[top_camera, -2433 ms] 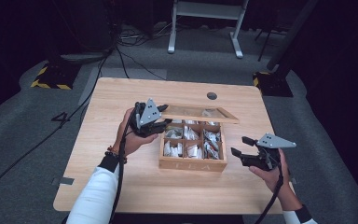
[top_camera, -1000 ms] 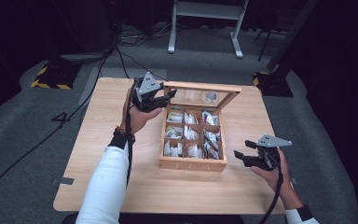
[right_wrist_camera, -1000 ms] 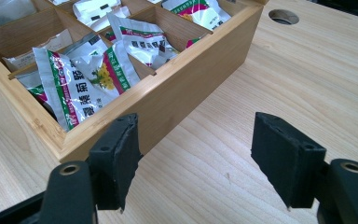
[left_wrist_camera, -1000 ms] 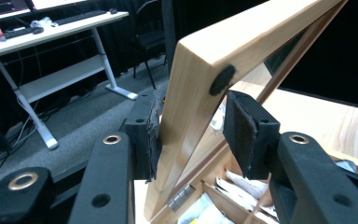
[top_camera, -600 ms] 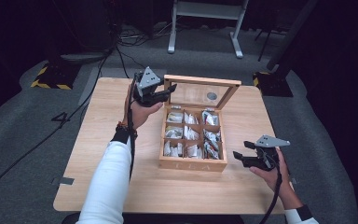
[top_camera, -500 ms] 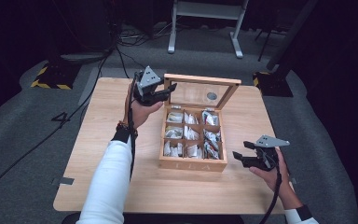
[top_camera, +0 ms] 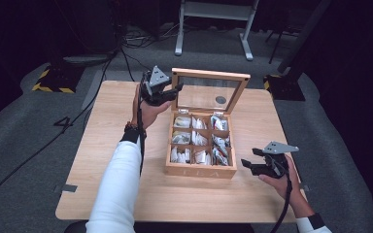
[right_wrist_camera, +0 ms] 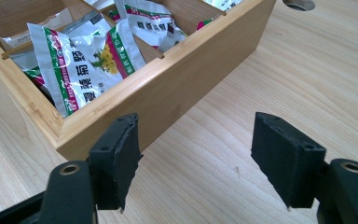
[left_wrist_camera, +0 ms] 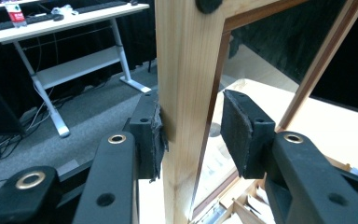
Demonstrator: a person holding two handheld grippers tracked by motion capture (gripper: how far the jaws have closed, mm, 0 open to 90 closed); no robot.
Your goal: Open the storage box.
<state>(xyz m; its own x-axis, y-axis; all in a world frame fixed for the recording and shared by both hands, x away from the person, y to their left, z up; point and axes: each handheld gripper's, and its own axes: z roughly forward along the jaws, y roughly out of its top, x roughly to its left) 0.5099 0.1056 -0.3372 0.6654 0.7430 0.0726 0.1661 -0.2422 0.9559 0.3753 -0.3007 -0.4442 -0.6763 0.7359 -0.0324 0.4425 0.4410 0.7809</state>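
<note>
Wooden box point(top_camera: 200, 167) sits mid-table, toward the person's right of centre, its nine compartments holding sachets point(top_camera: 197, 138). Its glass-paned lid point(top_camera: 209, 92) now stands close to upright on the far edge, hinged at the back. Against the earlier high-view frames this is the main change: the lid lay low over the box, then swung up and back in stages, and it is now at its steepest.

Left gripper point(top_camera: 167, 94) is clamped on the lid's left frame rail. In the left gripper view the wooden rail point(left_wrist_camera: 186, 112) runs up between the jaws; the left pad point(left_wrist_camera: 153, 140) presses on the wood, while the right pad point(left_wrist_camera: 237, 135) lies against the inner, glass side, its contact harder to read. The jaws have drawn in slightly over the last second, to their tightest setting.

Right gripper point(top_camera: 252, 163) rests on the table point(top_camera: 102, 145) just beside the box's near right corner, jaws released and holding nothing. In the right gripper view the box wall point(right_wrist_camera: 177, 88) lies ahead of the open jaws, apart from them. It has kept its station while the lid rose.

Judgement: opening is essentially complete and the contents are exposed. Likely next step is letting go of the lid if it will stand unaided; risk is that it drops shut once freed.
</note>
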